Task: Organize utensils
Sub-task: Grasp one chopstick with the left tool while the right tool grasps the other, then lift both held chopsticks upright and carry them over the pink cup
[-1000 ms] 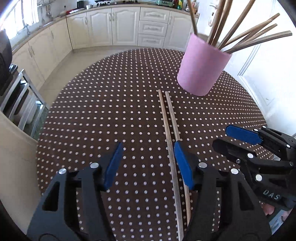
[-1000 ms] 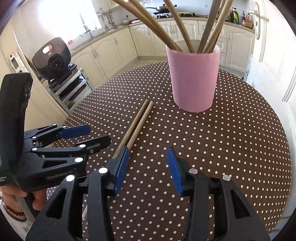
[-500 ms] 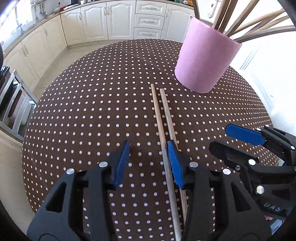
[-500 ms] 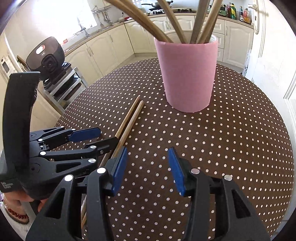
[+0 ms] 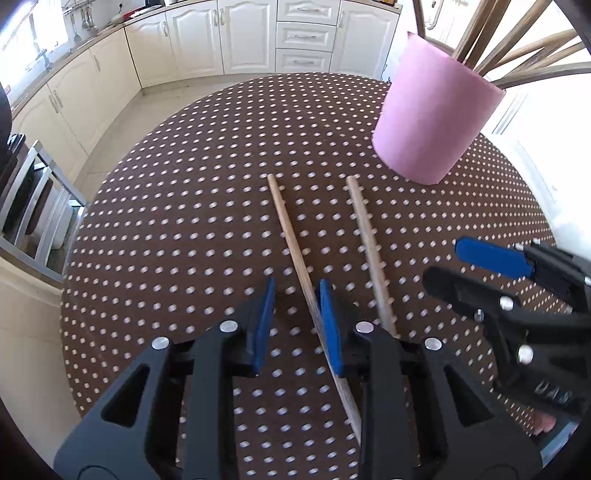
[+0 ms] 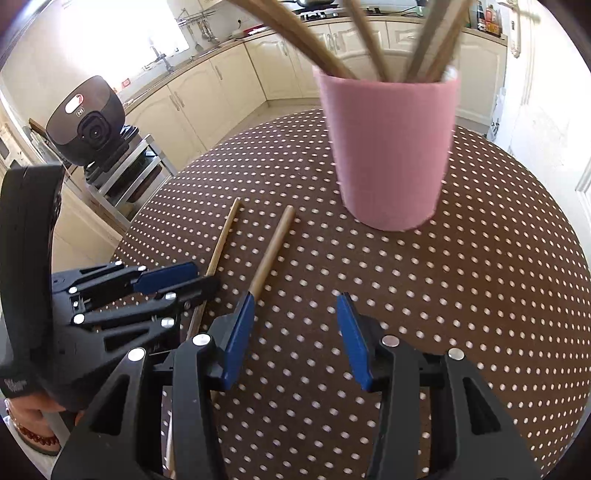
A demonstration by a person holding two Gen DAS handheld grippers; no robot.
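Jaws on the left gripper (image 5: 295,325) had just been closing, now narrow, with one wooden chopstick (image 5: 291,243) running between the blue pads. It lay against the right-hand pad; the other pad stood clear of it with a visible gap, so not clamped. Right gripper (image 6: 293,339) had its jaws moderately apart with nothing between them, only dotted cloth under the gap.

Second chopstick (image 5: 365,243) lay just outside the left gripper's right finger, passing under it. In the right wrist view its near end disappeared behind the right gripper's left pad (image 6: 236,339), outside the jaws. Whether it touched that pad, couldn't tell.

Both sticks were plain light wood, round, slim, blunt far ends pointing toward the cup. They lay flat on the table (image 5: 184,221), apart from each other, the gap widening toward the far ends.

Pink cup (image 6: 391,147) stood upright beyond the sticks, toward the far right, holding a fan of more wooden chopsticks (image 6: 306,33) leaning out over the rim.

Table was round, brown cloth with white dots. Both grippers sat side by side at the near edge, angled down. Cream kitchen cabinets (image 5: 207,37) behind, a dark round appliance (image 6: 85,118) on a metal rack off to the left.
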